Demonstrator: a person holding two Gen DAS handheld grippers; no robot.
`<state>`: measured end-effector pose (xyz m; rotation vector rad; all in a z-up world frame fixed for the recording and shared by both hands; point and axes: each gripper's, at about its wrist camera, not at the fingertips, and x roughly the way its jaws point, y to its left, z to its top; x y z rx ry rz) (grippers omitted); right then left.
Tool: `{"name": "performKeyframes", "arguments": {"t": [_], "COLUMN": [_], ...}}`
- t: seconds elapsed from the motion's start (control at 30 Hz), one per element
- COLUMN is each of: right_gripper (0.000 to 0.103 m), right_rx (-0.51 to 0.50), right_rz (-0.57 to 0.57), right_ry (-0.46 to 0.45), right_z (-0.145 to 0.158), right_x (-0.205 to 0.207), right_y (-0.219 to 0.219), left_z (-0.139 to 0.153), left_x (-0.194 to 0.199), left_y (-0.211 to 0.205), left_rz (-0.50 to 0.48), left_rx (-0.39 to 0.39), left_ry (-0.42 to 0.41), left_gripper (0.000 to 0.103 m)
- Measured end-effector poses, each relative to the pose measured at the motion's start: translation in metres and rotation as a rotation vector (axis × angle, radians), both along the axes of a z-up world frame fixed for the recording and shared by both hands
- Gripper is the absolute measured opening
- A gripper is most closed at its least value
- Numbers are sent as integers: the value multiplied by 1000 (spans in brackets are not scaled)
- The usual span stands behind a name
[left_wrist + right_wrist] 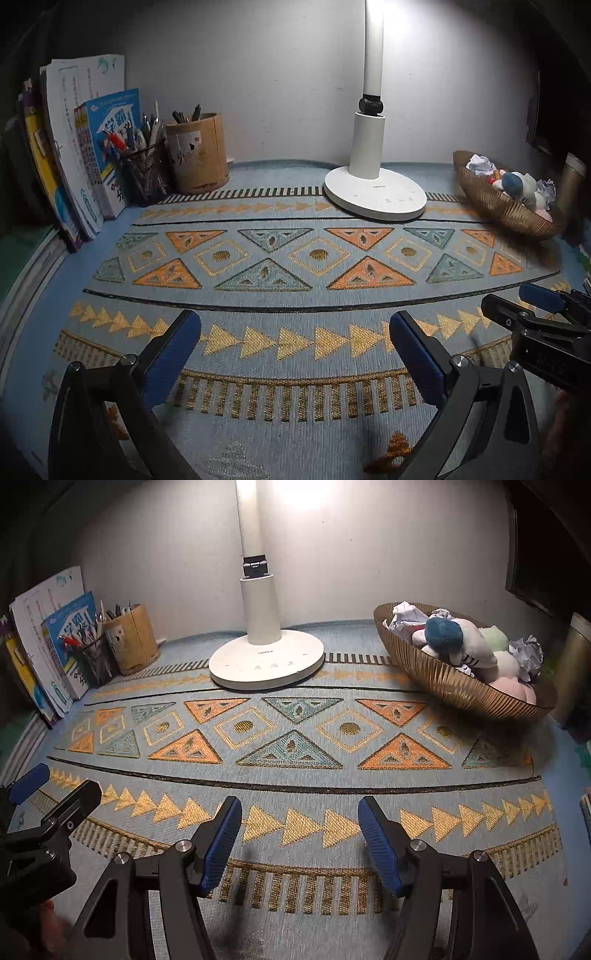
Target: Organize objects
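A desk (546, 738) covered by a blue woven cloth (295, 779) with orange and teal triangles fills both views, lit by one white lamp (266, 657) standing on a round base at the middle of the back edge.

Largest first: one shallow brown ribbed basket (443, 686) sits toward the back right corner. It looks rigid and light, and its rim would be the place to take hold. It is heaped with soft toys (476, 642), at least four, though the pile hides an exact count, and about three crumpled paper balls (532, 653). The toys look light and squashy, so a pinch across a plump body or a limb should hold. The paper is feather-light and would crush under any firm squeeze.

In the back left corner, a row of upright books (74, 166) leans together, roughly five or six; their spines overlap too much to count surely. They are stiff and heavier, best gripped across the spine. Beside them stand two pen holders: one tan cylinder (197, 155) and one black mesh cup (146, 173), each bristling with thin, slippery pens, too many to count.

Near the front edge, the left claw (295, 350) hovers with its blue pads wide apart and nothing between them. The right claw (299, 838) hovers beside it, pads partly apart, also empty.
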<state>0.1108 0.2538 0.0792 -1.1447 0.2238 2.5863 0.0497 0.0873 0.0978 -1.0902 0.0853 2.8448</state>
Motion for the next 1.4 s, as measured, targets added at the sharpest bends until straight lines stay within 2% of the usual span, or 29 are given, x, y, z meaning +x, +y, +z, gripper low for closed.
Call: {"name": "performKeyframes", "arguments": {"t": [0.07,0.17,0.23,0.37,0.73,0.8,0.87,1.4], "right_gripper": [64,64,65,64,76,94,103,103], "right_rx": [-18,-17,-39,-1,-2,-1,-36,-23], "right_rz": [-3,-3,7,7,-17,-50,-62,-57], "right_ry": [-32,-44,-92,-107,-114,-132,-142,-150], "right_z": [-8,-10,-18,-19,-19,-21,-23,-23], "right_x": [-5,-7,-13,-17,-20,-23,-24,-25], "right_y": [4,7,8,3,2,5,12,6], "left_z": [-11,-19,-28,-27,-27,-27,-29,-28], "left_x": [-11,-18,-24,-24,-27,-27,-28,-28], "left_y": [1,-4,-7,-1,-1,1,-1,-2], "left_rz": [4,57,72,55,54,57,57,57], "left_rx": [8,4,23,-6,-3,-2,1,3], "left_ry": [-92,-144,-216,-216,-217,-217,-216,-216], "left_gripper": [102,102,102,103,103,103,103,103]}}
